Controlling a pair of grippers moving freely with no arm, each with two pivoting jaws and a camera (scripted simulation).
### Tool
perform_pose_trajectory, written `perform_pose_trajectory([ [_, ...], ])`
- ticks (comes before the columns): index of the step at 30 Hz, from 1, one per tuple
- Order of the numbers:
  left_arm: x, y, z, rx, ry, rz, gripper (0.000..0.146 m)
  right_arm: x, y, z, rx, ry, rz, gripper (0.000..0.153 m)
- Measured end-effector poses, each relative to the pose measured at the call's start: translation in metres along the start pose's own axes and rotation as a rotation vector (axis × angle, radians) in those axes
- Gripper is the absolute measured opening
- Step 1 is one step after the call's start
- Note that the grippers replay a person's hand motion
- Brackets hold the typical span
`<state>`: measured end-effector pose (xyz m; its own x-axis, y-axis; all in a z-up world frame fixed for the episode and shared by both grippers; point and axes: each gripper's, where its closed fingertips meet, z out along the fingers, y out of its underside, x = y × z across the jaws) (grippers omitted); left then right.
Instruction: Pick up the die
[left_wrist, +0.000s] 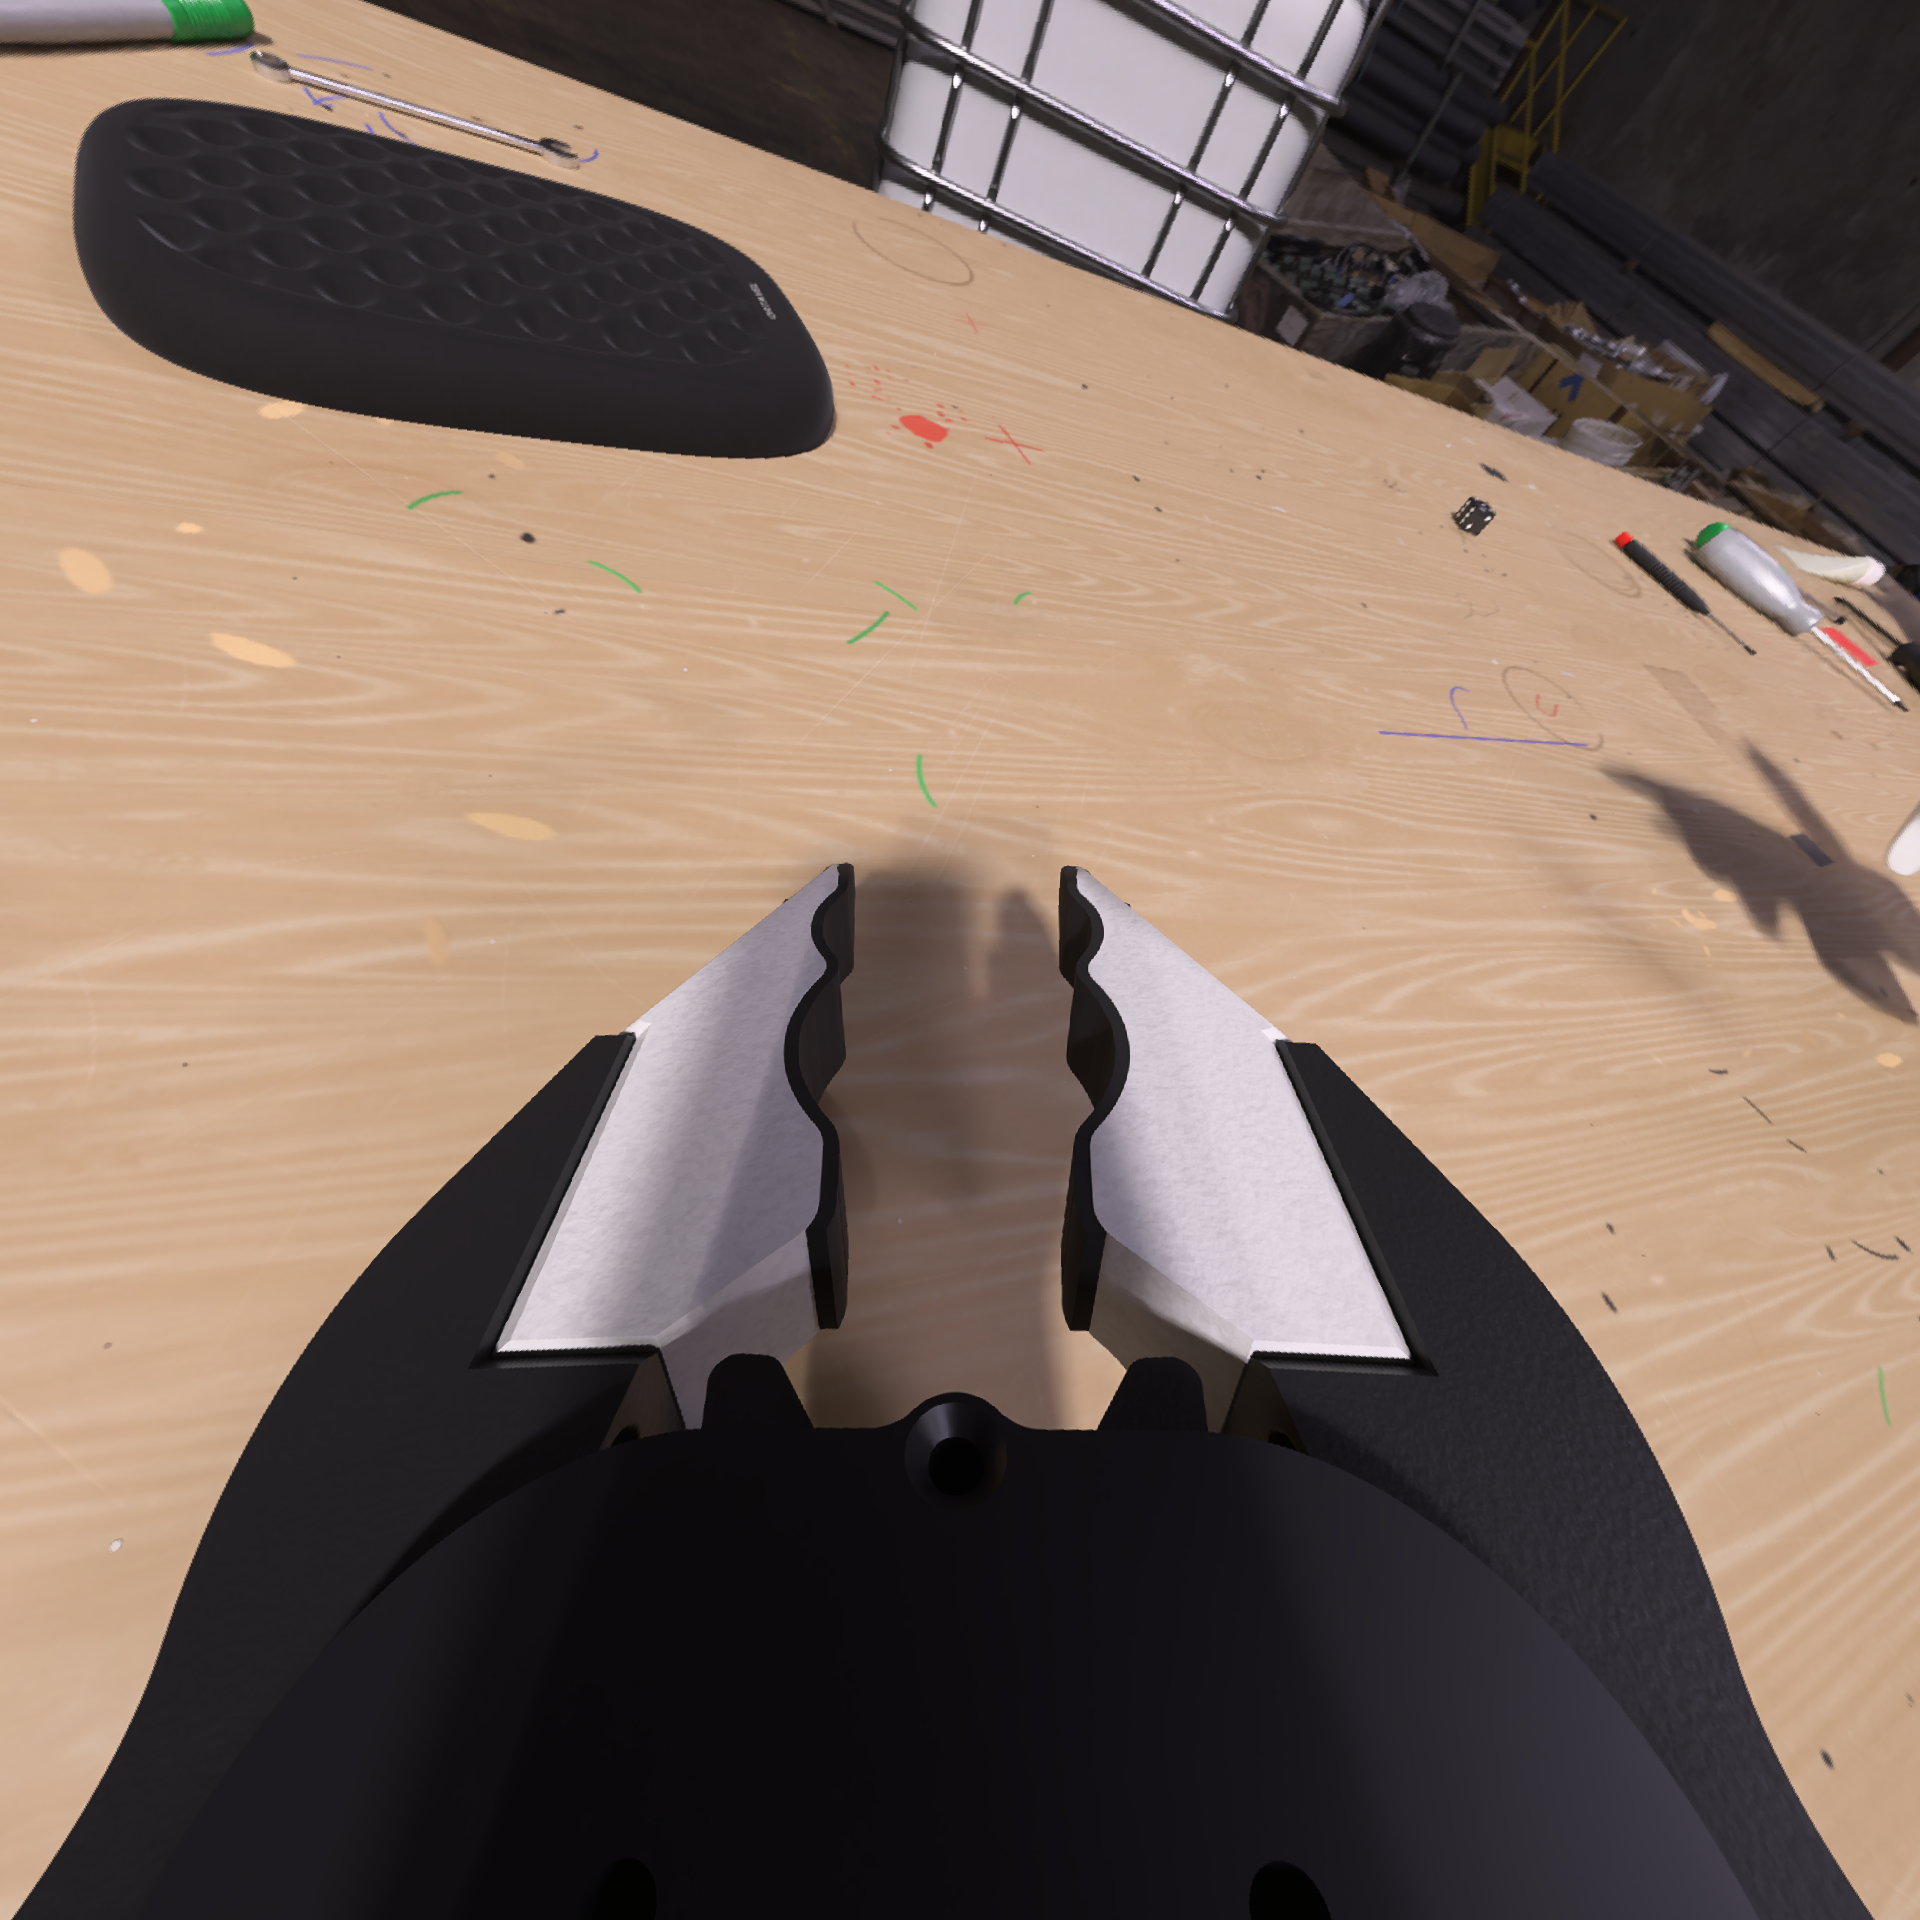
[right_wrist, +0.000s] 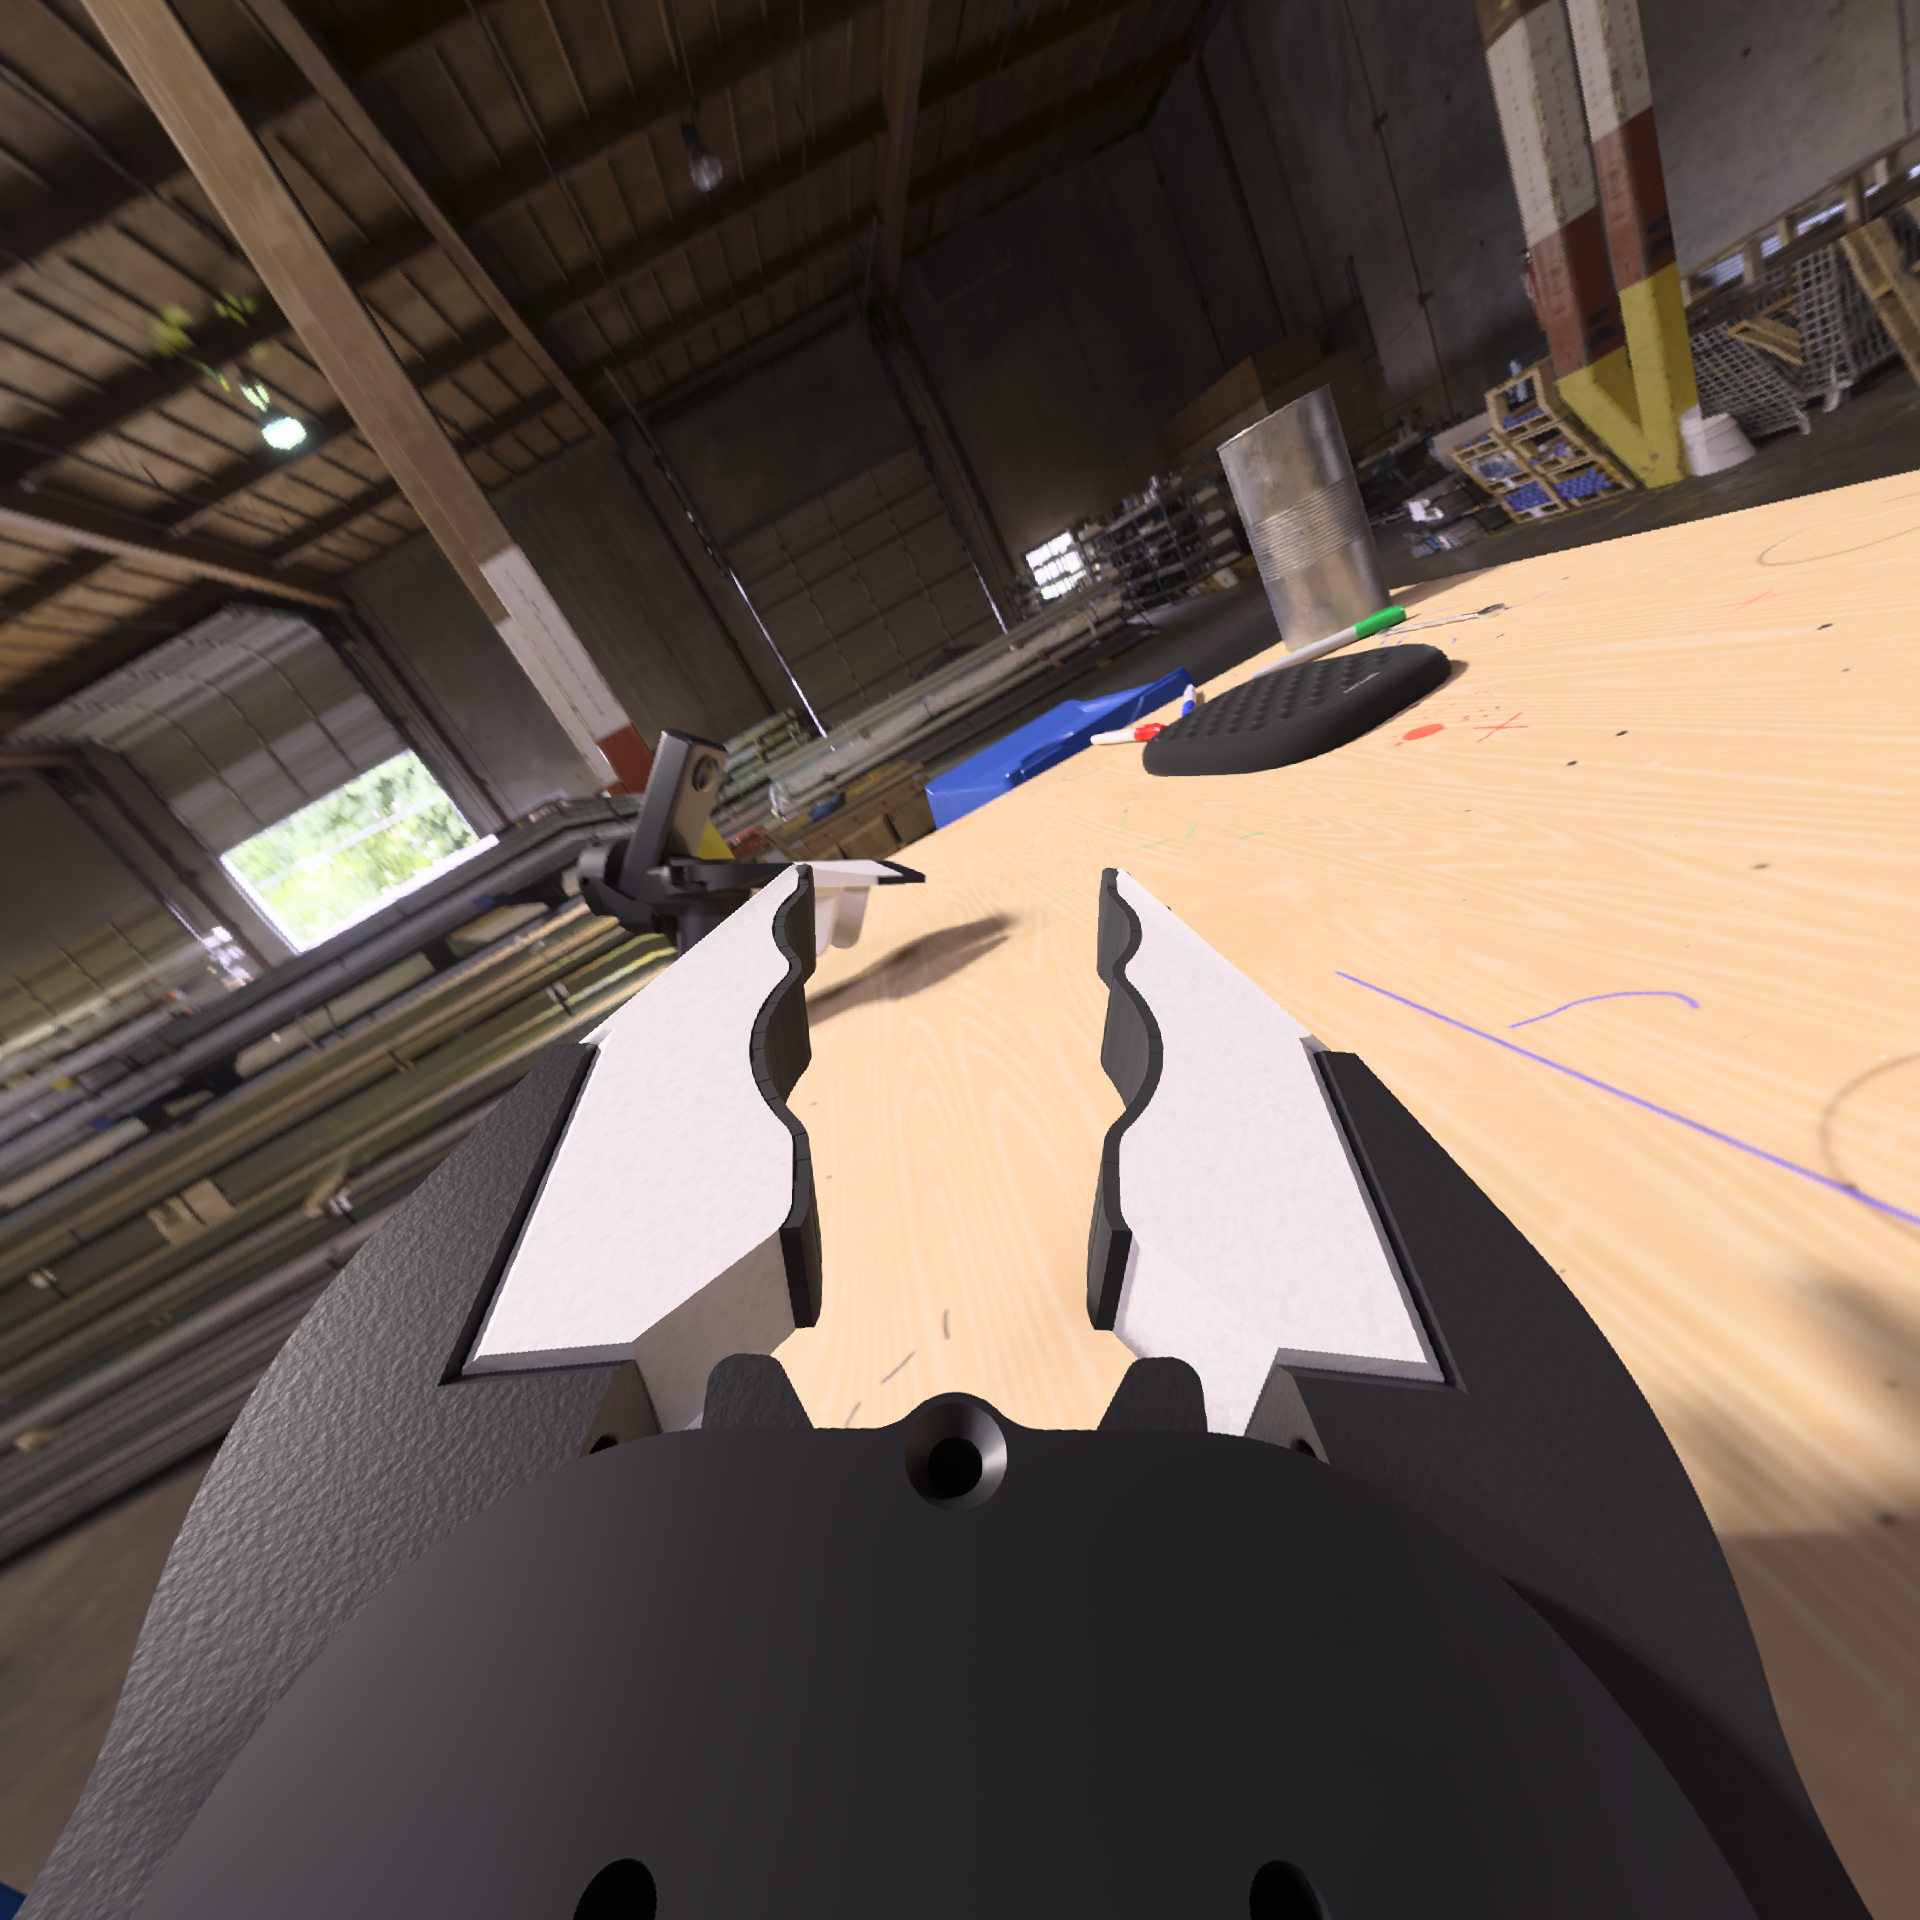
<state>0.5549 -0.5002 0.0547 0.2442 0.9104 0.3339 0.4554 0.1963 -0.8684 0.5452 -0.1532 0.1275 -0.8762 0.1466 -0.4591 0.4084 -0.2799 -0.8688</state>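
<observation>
The die (left_wrist: 1472, 515) is a small black cube with white pips. It lies on the wooden table (left_wrist: 1039, 665) far ahead and to the right in the left wrist view. My left gripper (left_wrist: 956, 873) is open and empty, low over bare wood, well short of the die. My right gripper (right_wrist: 954, 878) is open and empty above the table (right_wrist: 1455, 935). The die does not show in the right wrist view. The left gripper also shows there (right_wrist: 727, 883), farther off at the table's left edge.
A black dimpled pad (left_wrist: 436, 281) lies at the far left, with a wrench (left_wrist: 416, 109) and a green-capped marker (left_wrist: 125, 19) behind it. Right of the die lie a screwdriver (left_wrist: 1673, 582) and a white bottle (left_wrist: 1756, 577). A metal can (right_wrist: 1304, 520), the pad (right_wrist: 1299, 707) and a blue tray (right_wrist: 1049, 743) show in the right wrist view.
</observation>
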Motion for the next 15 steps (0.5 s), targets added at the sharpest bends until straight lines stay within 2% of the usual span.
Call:
perform_pose_trajectory([
  [10,0.006,0.0,-0.001,0.002,0.023,0.027,0.039,0.016,0.004,0.011,-0.124,0.067,-0.173,0.055],
  [15,0.006,0.001,0.0,-0.006,0.02,0.031,0.039,0.02,-0.001,0.002,-0.071,0.055,-0.14,0.052],
])
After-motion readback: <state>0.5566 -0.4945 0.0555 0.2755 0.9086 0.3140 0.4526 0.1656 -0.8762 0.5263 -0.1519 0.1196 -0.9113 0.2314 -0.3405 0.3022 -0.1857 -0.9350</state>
